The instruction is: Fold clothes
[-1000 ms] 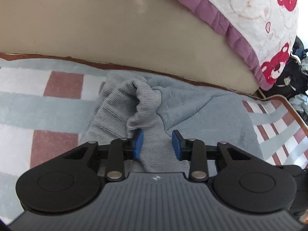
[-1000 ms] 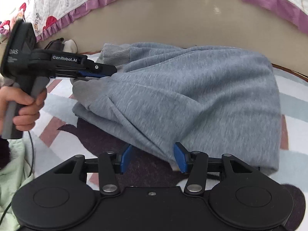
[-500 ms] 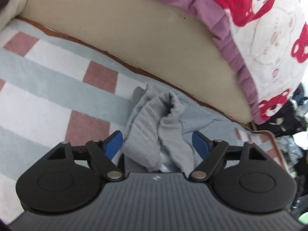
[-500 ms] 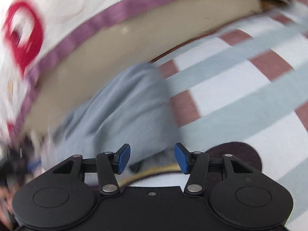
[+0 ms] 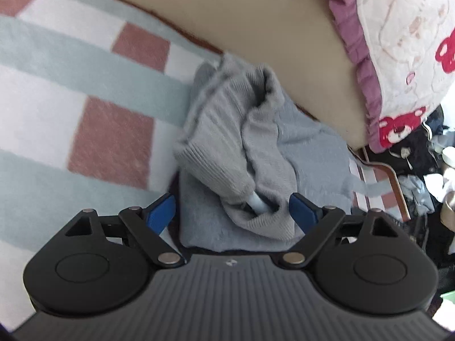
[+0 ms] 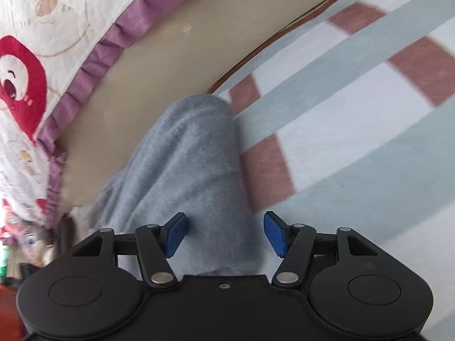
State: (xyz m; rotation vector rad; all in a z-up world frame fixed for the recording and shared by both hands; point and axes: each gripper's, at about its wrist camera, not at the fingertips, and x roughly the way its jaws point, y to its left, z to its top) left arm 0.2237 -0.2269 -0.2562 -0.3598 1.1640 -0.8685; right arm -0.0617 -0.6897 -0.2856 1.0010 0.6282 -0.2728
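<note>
A grey sweatshirt (image 5: 307, 153) lies folded on the checked blanket (image 5: 85, 91) beside the beige bed side. Its ribbed cuff and hem (image 5: 227, 142) are bunched on top, with a pale tag showing near my fingers. My left gripper (image 5: 231, 213) is open wide just above the ribbed bunch, holding nothing. In the right wrist view the same grey sweatshirt (image 6: 193, 164) runs away from me as a rounded fold. My right gripper (image 6: 224, 231) is open over its near end, empty.
The beige bed side (image 5: 256, 28) and a quilt with purple frill and red bears (image 5: 398, 42) rise behind the sweatshirt. A pile of dark and pale clothes (image 5: 421, 164) lies at the far right. The blanket (image 6: 355, 119) spreads right of the sweatshirt.
My left gripper has opened wide and let go of the ribbed cloth, which now lies bunched. My right gripper has swung round to the garment's other end and opened a little more.
</note>
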